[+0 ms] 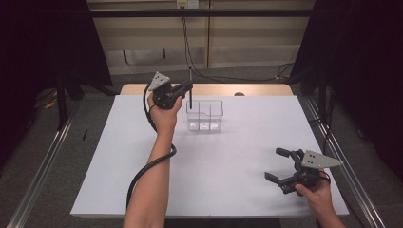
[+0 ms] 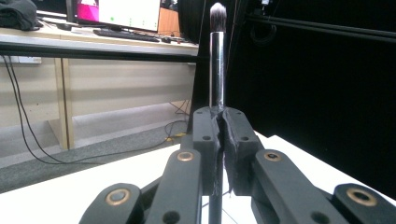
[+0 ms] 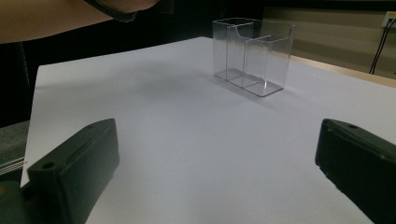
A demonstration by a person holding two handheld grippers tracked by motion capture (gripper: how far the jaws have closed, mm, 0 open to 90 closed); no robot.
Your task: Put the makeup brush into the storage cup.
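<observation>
A makeup brush (image 2: 217, 60) is being held upright in the left hand-held gripper (image 1: 186, 88), its jaws clamped tight on the metal handle, bristles pointing up. In the high view the brush (image 1: 190, 88) is being kept just above the left rear corner of a clear plastic organizer (image 1: 205, 115), which is standing on the white bench (image 1: 214, 175) and is divided into compartments. The step in hand is judged to be lowering the brush into one of those compartments. For this to be done well, the handle should be kept vertical, centred over a single compartment and clear of the thin walls, then lowered gently before the jaws are released, since the light organizer could be tipped or pushed. The right hand-held gripper (image 1: 280, 166) is being rested near the bench's right front, jaws wide apart and empty, well apart from the organizer (image 3: 252, 56).
</observation>
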